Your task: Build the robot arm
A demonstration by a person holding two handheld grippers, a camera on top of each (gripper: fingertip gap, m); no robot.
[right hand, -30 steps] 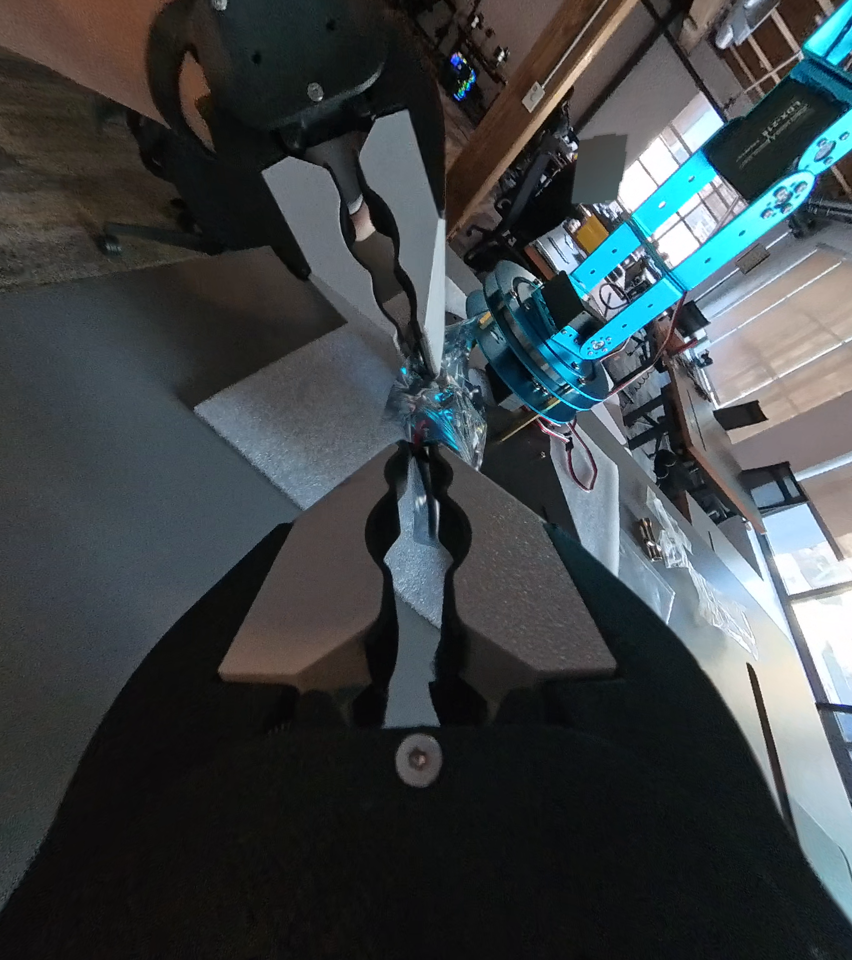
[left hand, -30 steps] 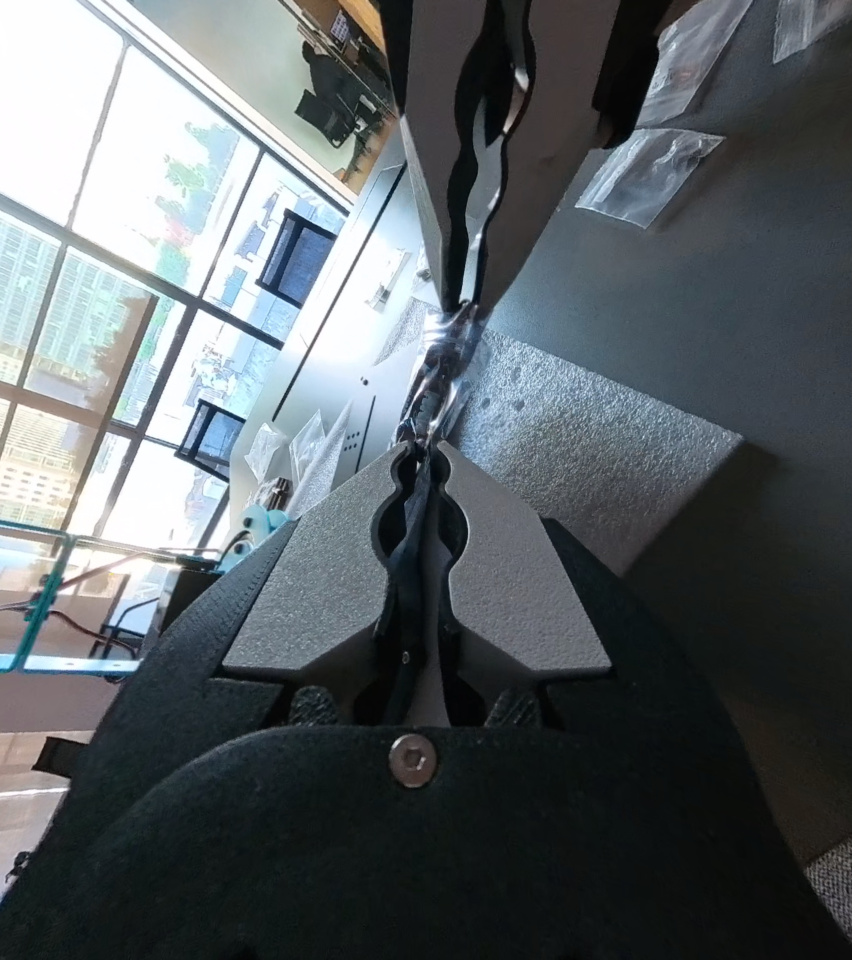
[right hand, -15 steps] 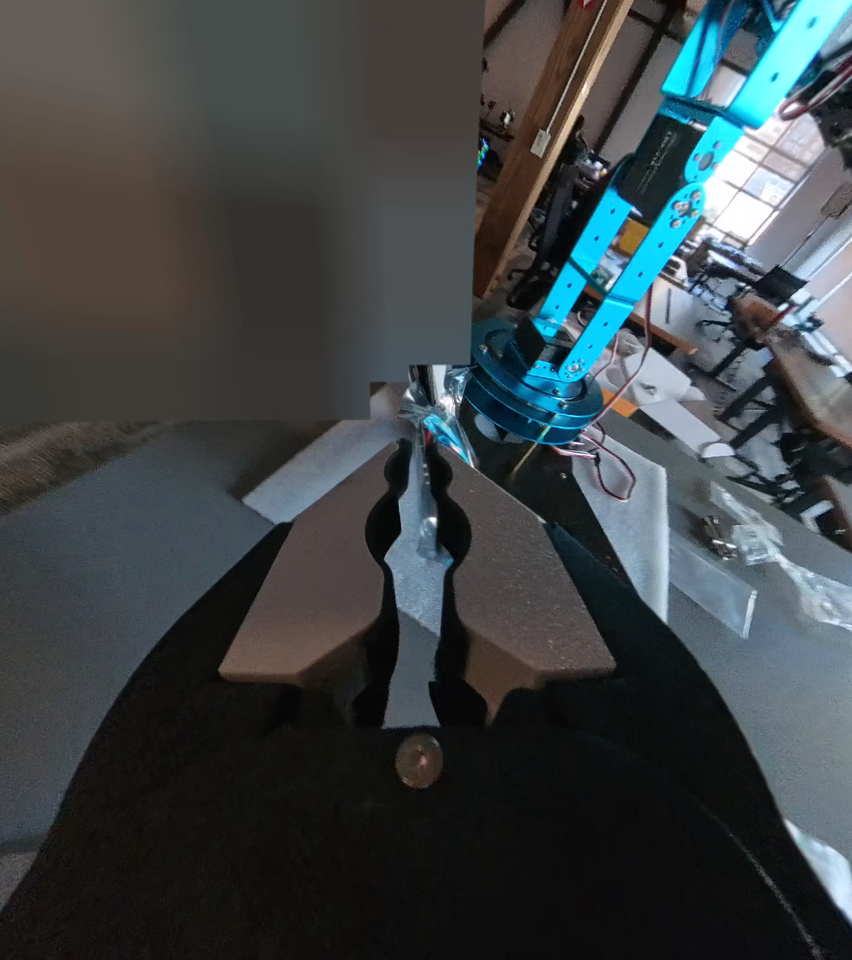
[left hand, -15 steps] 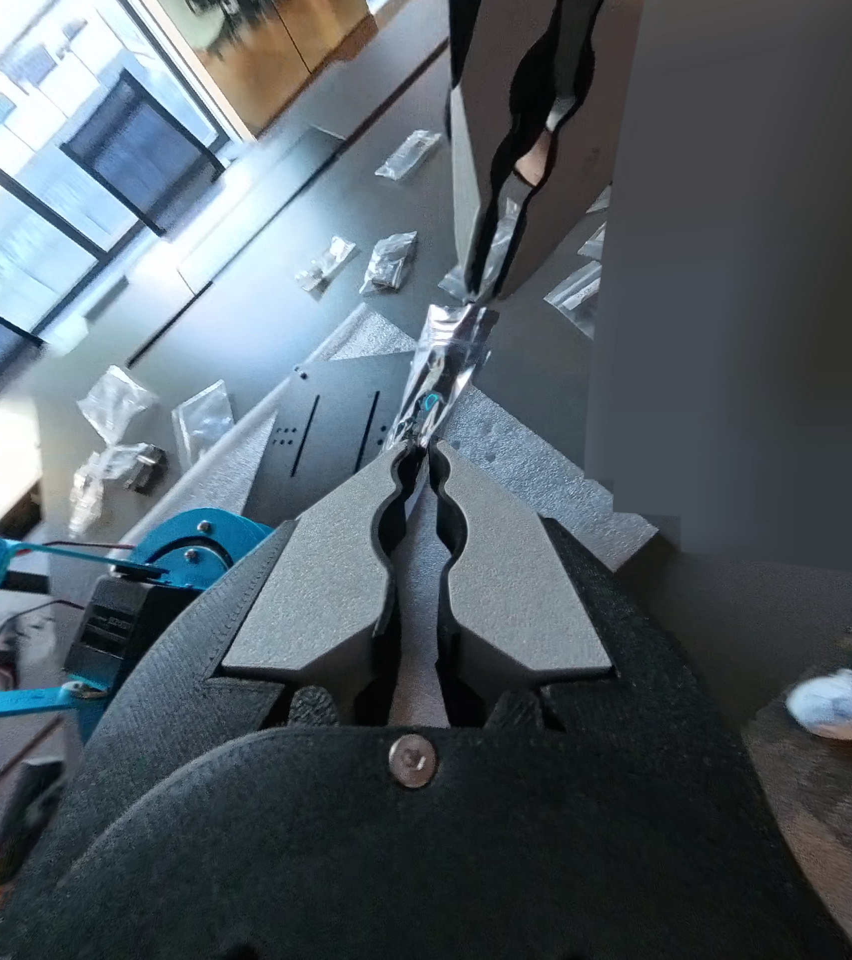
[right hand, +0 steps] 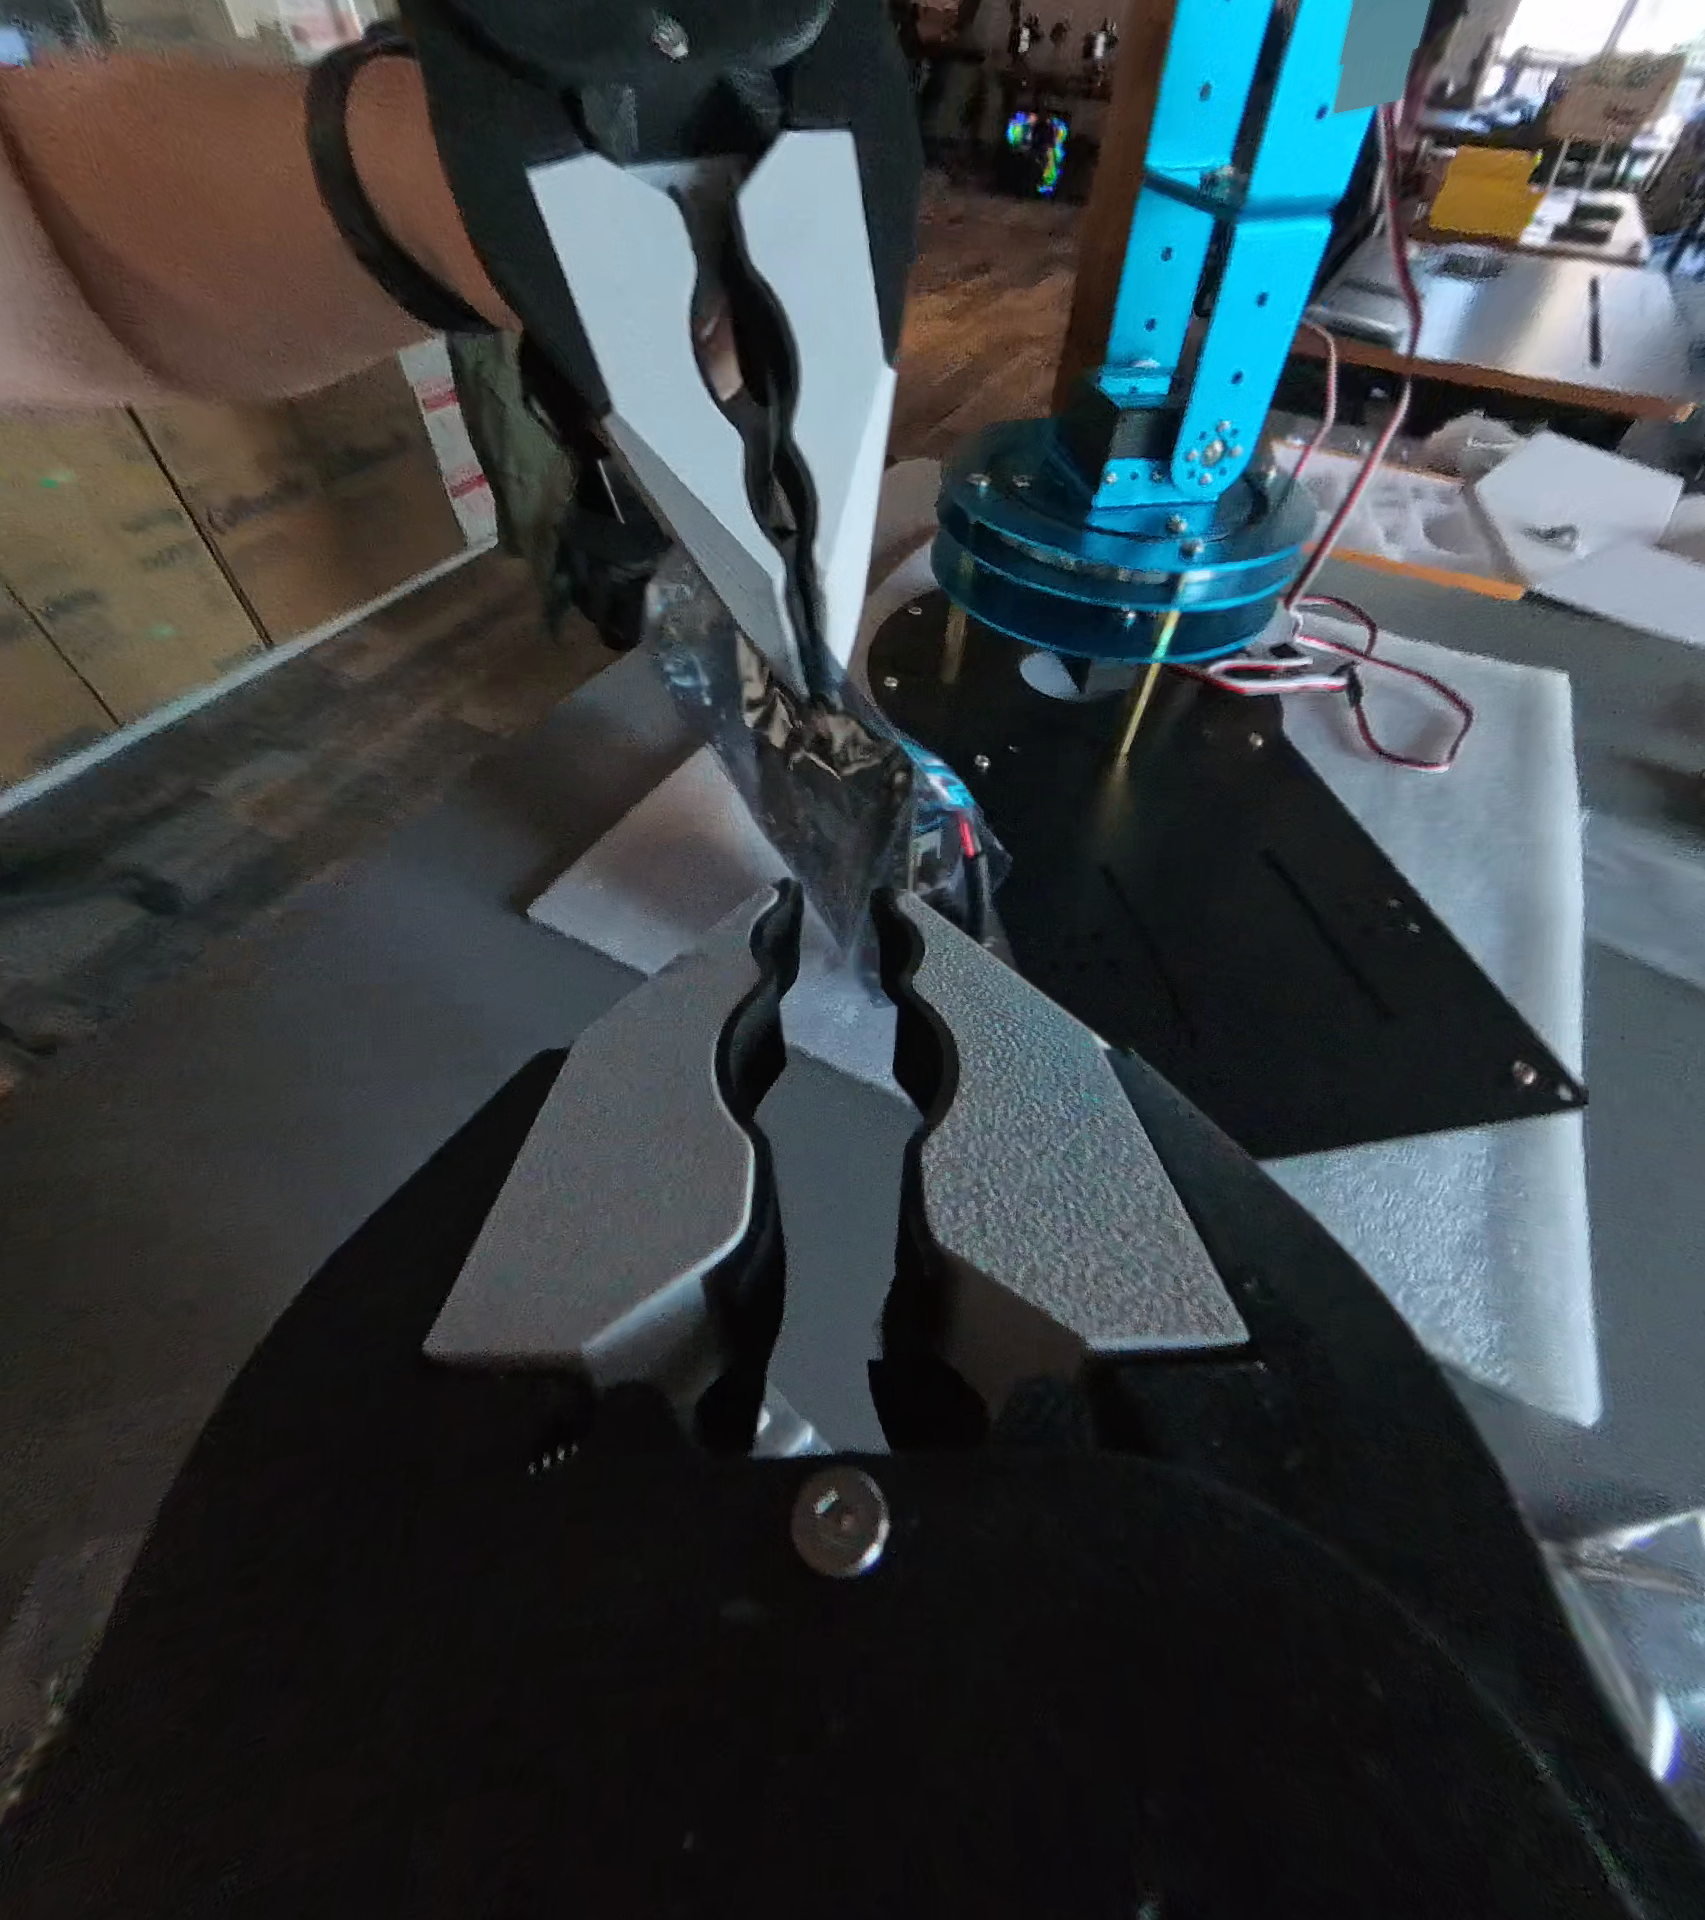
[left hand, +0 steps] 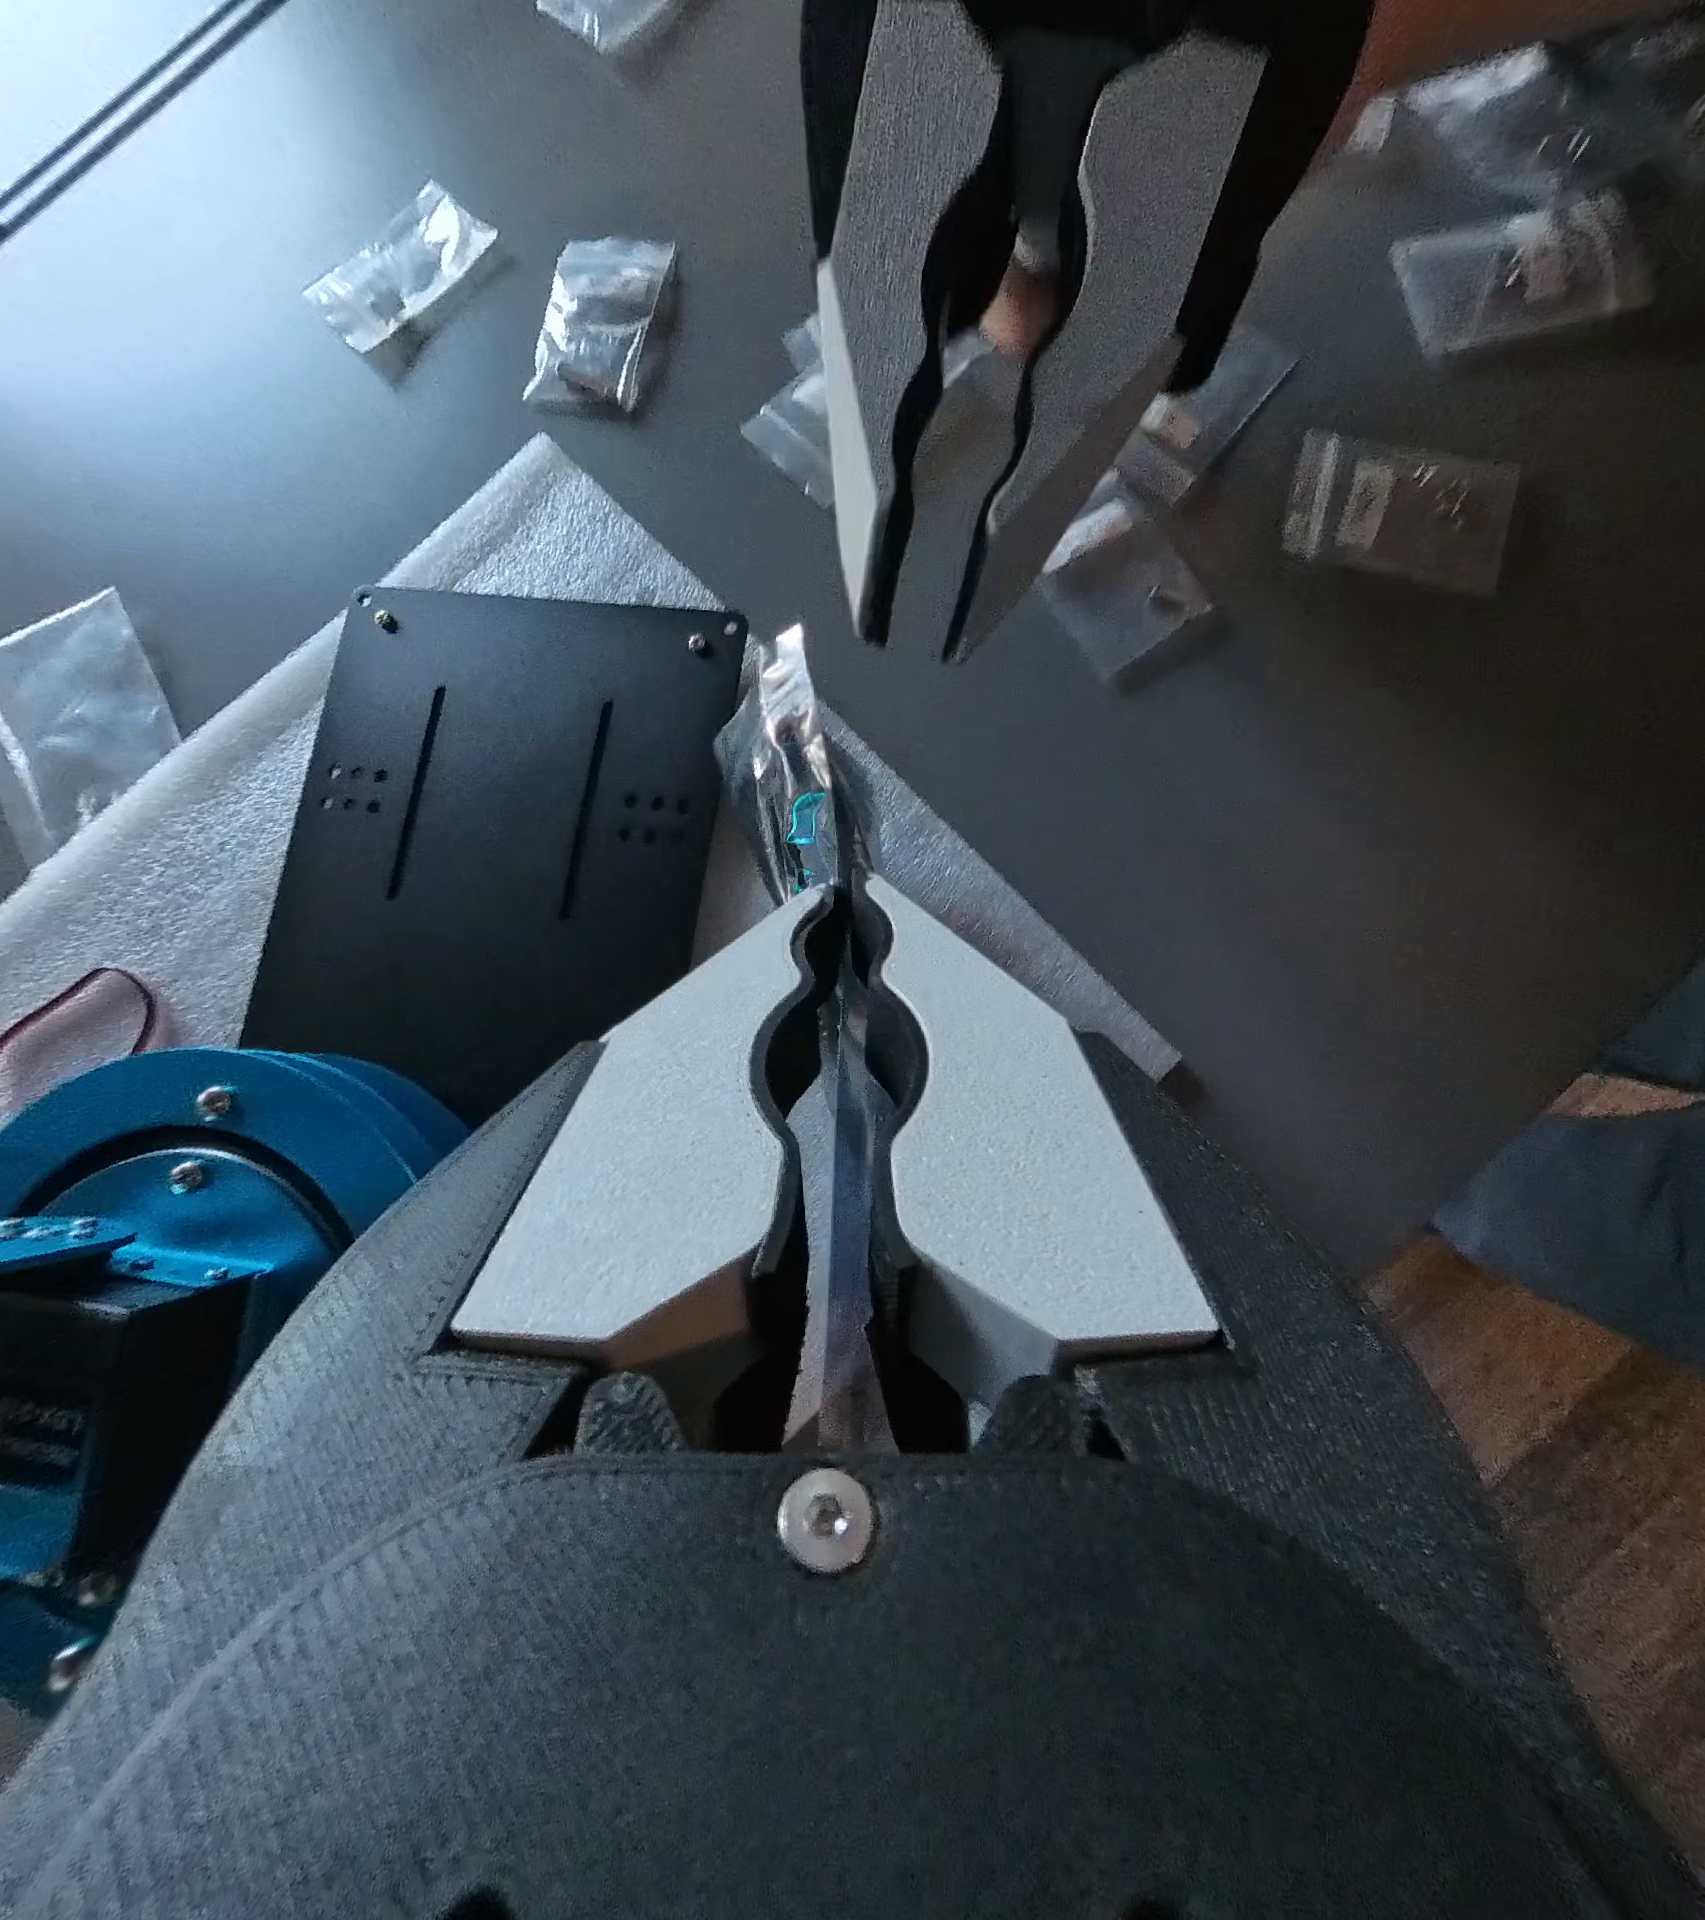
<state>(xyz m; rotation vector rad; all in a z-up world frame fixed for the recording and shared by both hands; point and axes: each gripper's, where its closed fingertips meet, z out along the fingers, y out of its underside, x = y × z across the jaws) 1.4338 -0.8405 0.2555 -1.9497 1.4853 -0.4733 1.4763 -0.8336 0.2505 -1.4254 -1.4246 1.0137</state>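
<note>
My left gripper (left hand: 843, 899) is shut on a small clear plastic bag (left hand: 791, 769) that holds a dark part with a teal bit. The bag sticks out ahead of the fingertips, above the white foam sheet (left hand: 152, 831). My right gripper (right hand: 835, 904) is open, and the bag's lower corner (right hand: 817, 790) hangs just in front of its tips. In the left wrist view the right gripper (left hand: 915, 644) is slightly apart from the bag's top end. In the right wrist view the left gripper (right hand: 812, 675) points down and pinches the bag's upper end.
A black slotted plate (left hand: 515, 810) lies on the foam, also in the right wrist view (right hand: 1243, 935). A blue robot arm base (right hand: 1118, 561) with red wires stands on it. Several small clear bags (left hand: 604, 312) lie on the dark table. Cardboard boxes (right hand: 100, 540) stand beyond the table's edge. One gripper's finger ends stand about 6 cm off the other's.
Both grippers pinched the bag before. The right gripper has opened and let it go. Both views have swung down toward the table.
</note>
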